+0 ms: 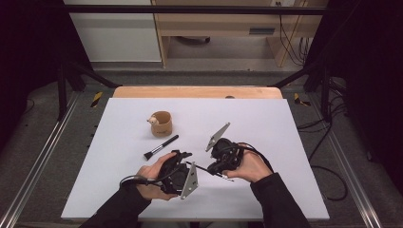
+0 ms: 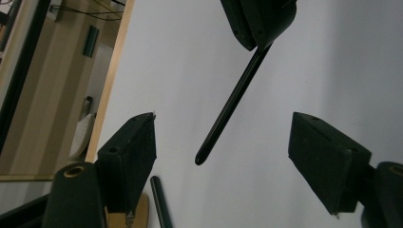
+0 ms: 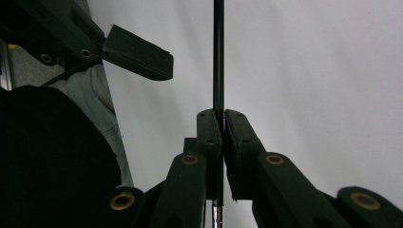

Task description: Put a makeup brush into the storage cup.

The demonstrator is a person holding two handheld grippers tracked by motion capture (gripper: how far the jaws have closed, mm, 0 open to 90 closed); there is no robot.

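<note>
Midway through a handover: right claw (image 3: 222,118) is clamped on a thin black brush (image 1: 209,170) near the cup (image 1: 161,123); left claw (image 2: 223,152), open, flanks its handle without touching. Second brush (image 1: 160,147) waits on desk (image 1: 285,142).

Lab-type recording bay: white table (image 1: 119,190) inside black frame (image 1: 190,9), loose cables (image 1: 328,156) (bare floor).
</note>
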